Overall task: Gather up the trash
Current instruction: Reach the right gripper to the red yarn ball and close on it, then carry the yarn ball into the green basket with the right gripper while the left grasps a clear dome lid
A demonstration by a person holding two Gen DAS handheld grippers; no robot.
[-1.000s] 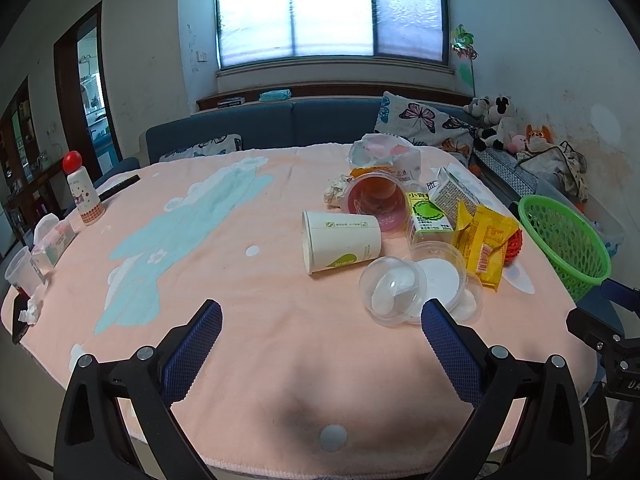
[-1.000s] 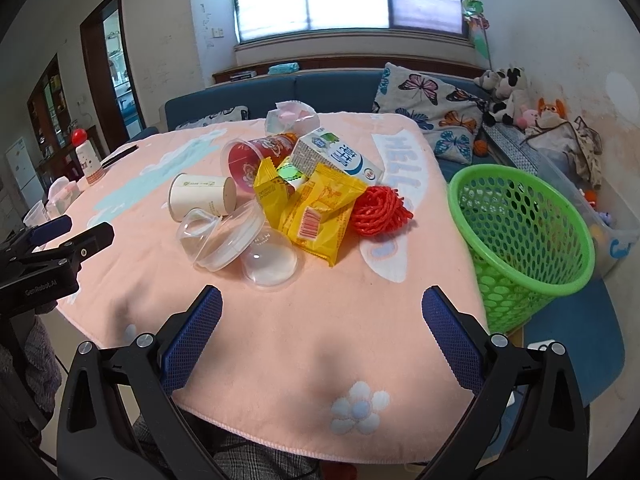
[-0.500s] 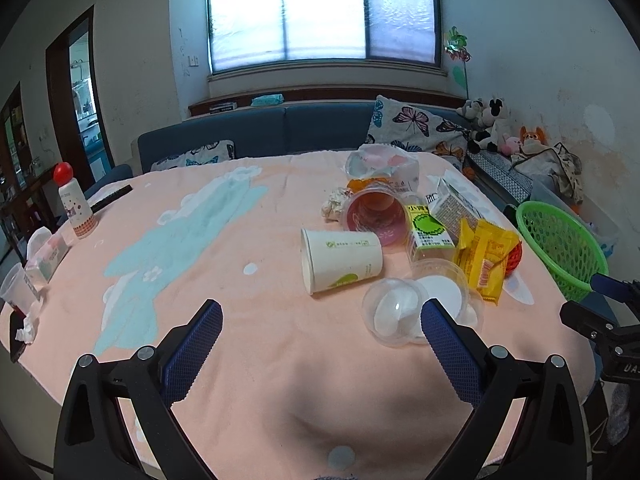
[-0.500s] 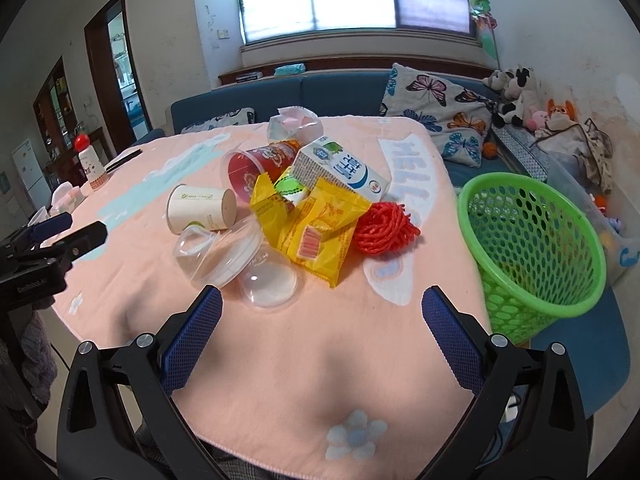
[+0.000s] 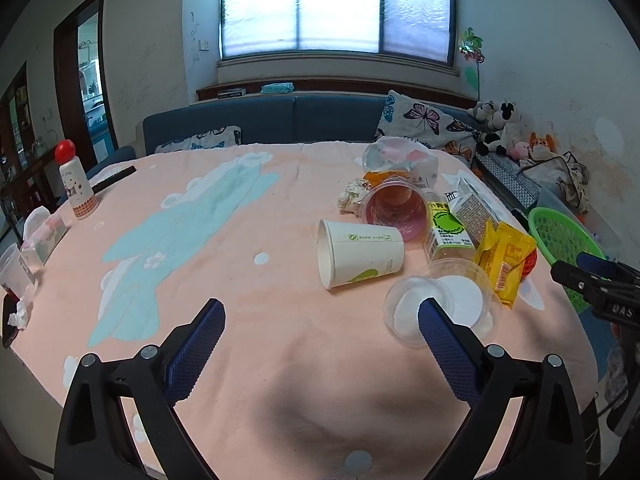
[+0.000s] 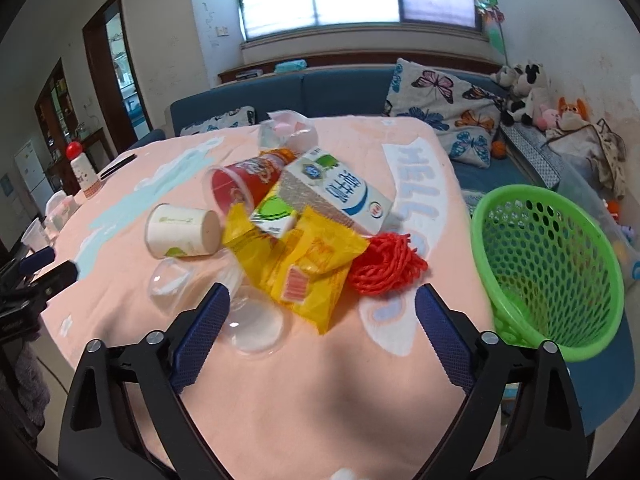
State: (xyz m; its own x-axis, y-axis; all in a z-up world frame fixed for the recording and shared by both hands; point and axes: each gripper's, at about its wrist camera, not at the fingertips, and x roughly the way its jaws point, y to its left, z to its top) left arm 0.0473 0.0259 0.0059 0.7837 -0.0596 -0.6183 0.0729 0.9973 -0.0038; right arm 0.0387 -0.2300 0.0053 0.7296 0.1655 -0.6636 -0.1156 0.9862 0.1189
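Trash lies in a heap on the pink tablecloth: a tipped white paper cup (image 5: 358, 254) (image 6: 184, 231), a red plastic cup (image 6: 240, 186), a white and blue milk carton (image 6: 340, 192), a green juice box (image 6: 274, 214), yellow snack wrappers (image 6: 310, 268), a red mesh net (image 6: 386, 264) and clear plastic lids (image 5: 440, 306). A green mesh basket (image 6: 548, 268) stands right of the table. My left gripper (image 5: 320, 320) is open and empty, short of the paper cup. My right gripper (image 6: 322, 308) is open and empty, just before the yellow wrappers.
A bottle with a red cap (image 5: 76, 184), a tissue pack (image 5: 44, 232) and a clear cup (image 5: 14, 266) stand at the table's left edge. A blue sofa (image 5: 304, 120) with cushions and soft toys (image 5: 500, 128) runs behind the table.
Both grippers have moved forward toward the trash heap, which now appears larger and closer. Both stay open and empty.
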